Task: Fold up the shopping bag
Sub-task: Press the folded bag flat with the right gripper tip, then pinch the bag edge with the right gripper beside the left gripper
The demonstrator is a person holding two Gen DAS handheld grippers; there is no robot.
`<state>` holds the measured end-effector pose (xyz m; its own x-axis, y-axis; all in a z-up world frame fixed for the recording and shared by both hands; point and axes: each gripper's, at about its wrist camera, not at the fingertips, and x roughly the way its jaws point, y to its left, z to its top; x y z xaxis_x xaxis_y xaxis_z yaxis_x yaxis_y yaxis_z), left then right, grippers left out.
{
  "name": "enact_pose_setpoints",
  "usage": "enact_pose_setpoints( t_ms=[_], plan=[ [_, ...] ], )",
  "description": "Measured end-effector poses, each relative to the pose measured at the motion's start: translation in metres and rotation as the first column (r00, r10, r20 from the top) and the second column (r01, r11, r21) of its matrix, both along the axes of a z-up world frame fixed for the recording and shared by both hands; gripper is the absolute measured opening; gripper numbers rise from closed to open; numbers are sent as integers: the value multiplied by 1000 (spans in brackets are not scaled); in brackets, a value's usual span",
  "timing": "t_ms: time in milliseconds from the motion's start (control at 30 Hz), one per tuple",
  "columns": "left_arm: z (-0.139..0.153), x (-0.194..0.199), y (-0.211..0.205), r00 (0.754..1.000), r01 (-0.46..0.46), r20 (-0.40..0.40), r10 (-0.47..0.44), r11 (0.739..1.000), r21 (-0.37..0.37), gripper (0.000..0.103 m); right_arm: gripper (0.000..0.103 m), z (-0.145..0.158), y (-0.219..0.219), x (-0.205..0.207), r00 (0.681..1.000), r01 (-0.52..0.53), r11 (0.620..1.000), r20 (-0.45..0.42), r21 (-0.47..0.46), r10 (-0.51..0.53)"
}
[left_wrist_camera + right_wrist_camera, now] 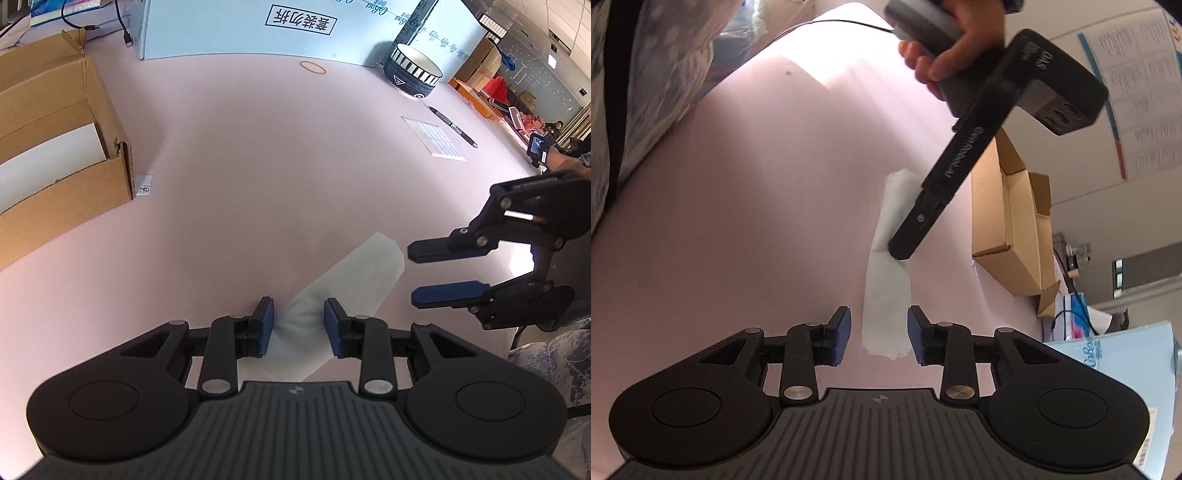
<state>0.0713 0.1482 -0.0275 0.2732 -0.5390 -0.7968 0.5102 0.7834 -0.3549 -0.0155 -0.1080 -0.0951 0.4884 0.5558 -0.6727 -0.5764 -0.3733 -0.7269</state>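
shopping bag (886, 273) laid flat as narrow folded strip on pink table (221, 184) | left gripper (299, 325) spread, bag between fingers, ungripped; right gripper (879, 332) spread, empty, at strip end

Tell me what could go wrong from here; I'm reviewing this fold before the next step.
1. Both the left gripper and the right gripper are open, so the folded shopping bag may spring open.
2. The thin strip could slide on the smooth pink table when a gripper closes on it.

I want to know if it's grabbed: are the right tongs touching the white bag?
Apart. Right wrist view shows the right tongs open, pink table visible between each pad and the bag.
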Motion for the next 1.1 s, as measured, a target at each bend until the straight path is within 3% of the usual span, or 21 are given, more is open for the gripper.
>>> enact_pose_setpoints(
  t_ms=[133, 233, 367, 400, 467, 533, 600, 667, 733, 800, 1000, 1100],
  plan=[
    [-1, 4, 5, 1000, 3, -27, -3, 1000, -21, 28, 29, -3, 2, 7, 999, -35, 999, -2, -8, 35],
    [0, 4, 6, 1000, 3, -29, -3, 1000, -25, 28, 17, -5, 5, 14, 999, -40, 999, -30, -22, 39],
    [5, -6, -1, 998, 56, 29, -56, 998, 0, 28, 12, -3, 5, 23, 995, -25, 999, -97, -19, 23],
    [6, -9, -3, 996, 70, 45, -71, 997, 8, 30, 12, -2, 6, 24, 994, -17, 1000, -110, -18, 15],
    [9, -14, -7, 992, 98, 75, -100, 995, 23, 50, 10, 0, 7, 27, 991, -4, 1000, -134, -21, 1],
    [15, -23, -11, 983, 127, 127, -134, 990, 60, 51, 9, 2, 8, 30, 988, 3, 1000, -157, -28, -7],
    [26, -41, -14, 957, 170, 218, -193, 978, 122, 49, 9, 3, 8, 32, 985, 10, 1000, -174, -27, -14],
    [35, -57, -17, 915, 229, 297, -273, 958, 175, 42, 9, 4, 8, 35, 980, 21, 999, -197, -25, -26],
    [36, -69, -23, 870, 275, 346, -351, 928, 250, 30, 9, 5, 8, 38, 974, 35, 999, -223, -21, -39],
    [35, -77, -29, 832, 306, 374, -411, 900, 309, 28, 9, 6, 7, 41, 967, 51, 999, -251, -14, -53],
    [21, -72, -37, 789, 388, 336, -514, 841, 377, 29, 9, 9, 4, 52, 935, 106, 994, -342, 6, -98],
    [20, -66, -35, 778, 397, 331, -534, 826, 399, 29, 9, 8, 3, 54, 926, 120, 993, -362, 11, -108]
  ],
)
